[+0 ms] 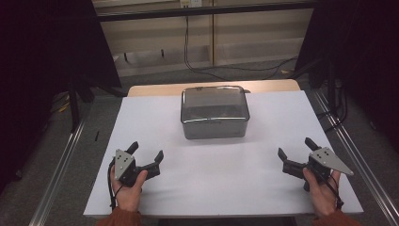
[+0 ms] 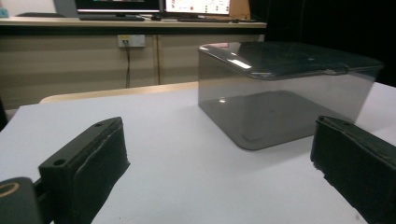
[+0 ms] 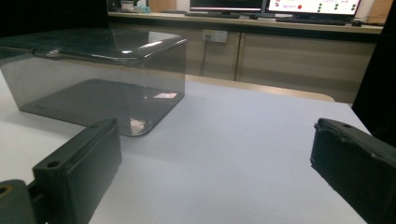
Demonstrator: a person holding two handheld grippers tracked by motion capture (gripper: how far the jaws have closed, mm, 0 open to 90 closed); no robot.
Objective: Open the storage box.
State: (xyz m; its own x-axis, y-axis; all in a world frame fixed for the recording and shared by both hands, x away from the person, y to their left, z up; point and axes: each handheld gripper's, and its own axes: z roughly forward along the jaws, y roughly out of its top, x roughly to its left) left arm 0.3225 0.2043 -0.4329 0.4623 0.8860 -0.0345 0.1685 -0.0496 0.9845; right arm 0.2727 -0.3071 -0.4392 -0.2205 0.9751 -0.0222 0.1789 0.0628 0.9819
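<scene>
Left tool (image 1: 147,151) and right tool (image 1: 295,147): your jaws spread wide, both empty, resting on the white counter (image 1: 263,113). Lidded grey box (image 1: 214,112) sits centre-back, well apart from both.

Each hand wears a rust-orange sleeve that ends at the wrist. The left gripper (image 1: 146,150) is black, with two stubby jaws that are thick, blocky and lined on their inner faces with dark, slightly ragged padding. A small round hole sits near the top of each jaw, seen in both gripper views. A grey three-cornered plate (image 1: 122,163) rides on top of it, dotted with small dark holes. A black cable (image 1: 111,188) trails back beside the wrist. The right gripper (image 1: 295,146) is built the same: black jaws, a grey plate (image 1: 331,161) with dark holes, and a black cable (image 1: 332,187) across the hand.
</scene>
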